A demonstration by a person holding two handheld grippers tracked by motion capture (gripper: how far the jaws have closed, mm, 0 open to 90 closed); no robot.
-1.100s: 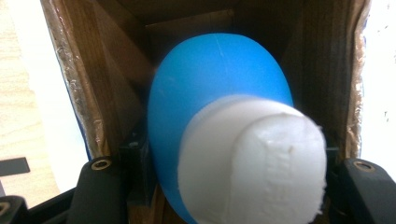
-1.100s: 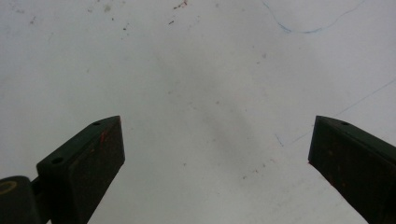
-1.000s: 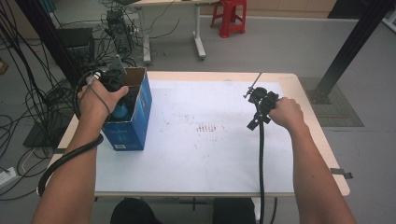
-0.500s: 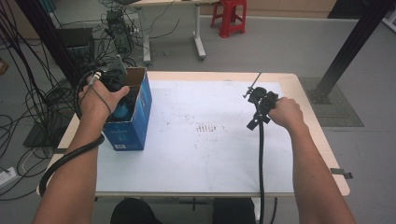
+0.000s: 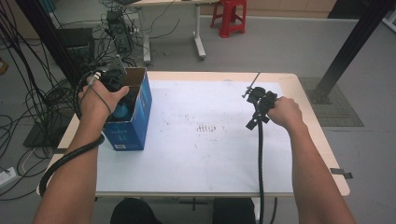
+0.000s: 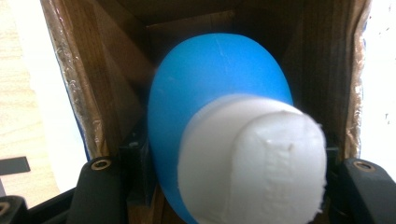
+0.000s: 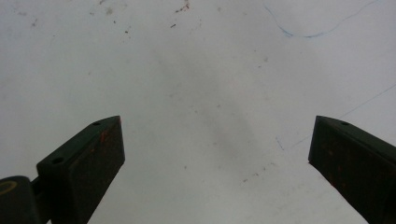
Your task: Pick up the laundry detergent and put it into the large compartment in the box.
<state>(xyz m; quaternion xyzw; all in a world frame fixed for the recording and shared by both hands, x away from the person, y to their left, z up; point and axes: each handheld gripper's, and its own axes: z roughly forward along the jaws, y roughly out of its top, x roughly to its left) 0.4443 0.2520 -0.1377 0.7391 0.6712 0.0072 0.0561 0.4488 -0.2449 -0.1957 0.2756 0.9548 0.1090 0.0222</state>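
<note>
Left gripper (image 6: 215, 186) is clamped on a blue-and-white bottle (image 6: 219, 107), inside the open blue cardboard box (image 5: 135, 116) at the table's (image 5: 210, 177) left edge. Right gripper (image 7: 215, 154) hangs over bare white tabletop on the right, jaws wide apart, holding nothing.

No text, label or number can be read anywhere.

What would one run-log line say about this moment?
left hand-held gripper: shut on blue-and-white object, inside blue cardboard box | right hand-held gripper: open, nothing between jaws, over white table
</note>
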